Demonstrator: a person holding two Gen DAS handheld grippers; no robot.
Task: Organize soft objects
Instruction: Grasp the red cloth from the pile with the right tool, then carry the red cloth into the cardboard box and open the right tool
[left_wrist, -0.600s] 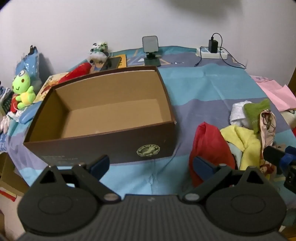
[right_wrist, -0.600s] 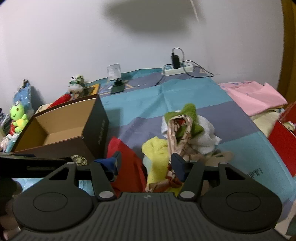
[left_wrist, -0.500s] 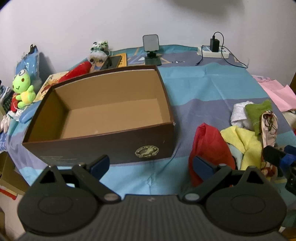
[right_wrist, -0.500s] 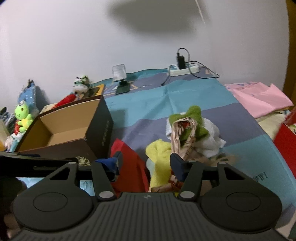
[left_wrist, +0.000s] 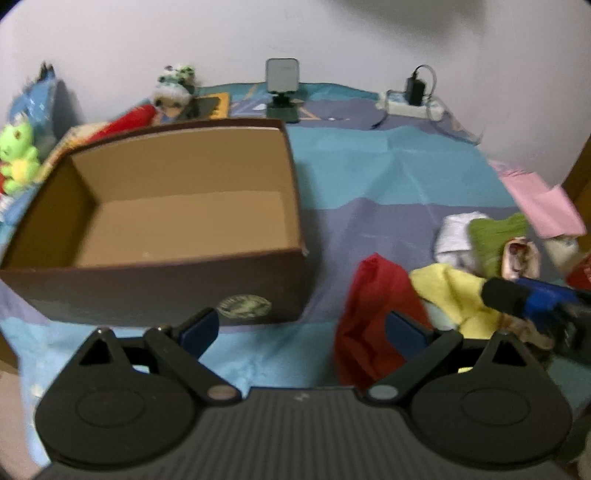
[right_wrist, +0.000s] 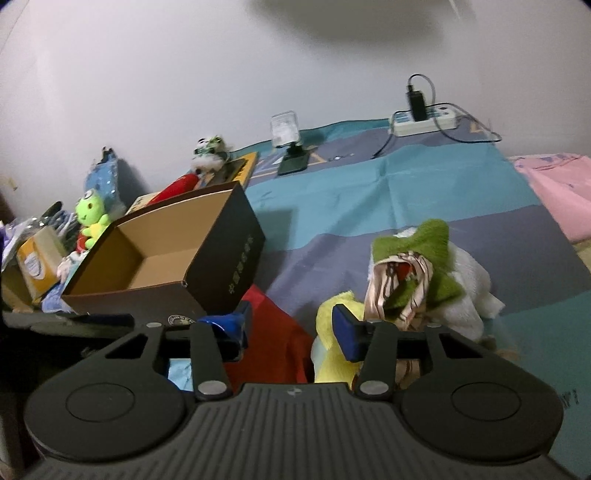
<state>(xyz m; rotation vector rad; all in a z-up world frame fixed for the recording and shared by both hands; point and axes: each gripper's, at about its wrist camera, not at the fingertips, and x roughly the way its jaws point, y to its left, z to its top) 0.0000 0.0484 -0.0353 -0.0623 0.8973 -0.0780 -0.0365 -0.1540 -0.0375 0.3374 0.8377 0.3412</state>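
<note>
Right gripper (right_wrist: 291, 328) spread apart, empty, above red cloth (right_wrist: 273, 343).

- Dim, flat indoor light, source unseen; slight purple cast on the wall (right_wrist: 184, 92).
- Left wrist view motion-blurred all over: box (left_wrist: 166, 236) edges and red cloth (left_wrist: 373, 314) smeared.
- Right wrist view sharper.
- Soft dark shadow on the wall at the top of both views.
- Strong fisheye bending, dark vignetted corners.
- No glare.

Open box (left_wrist: 177, 206), cloth pile (left_wrist: 461, 291) beside
</note>
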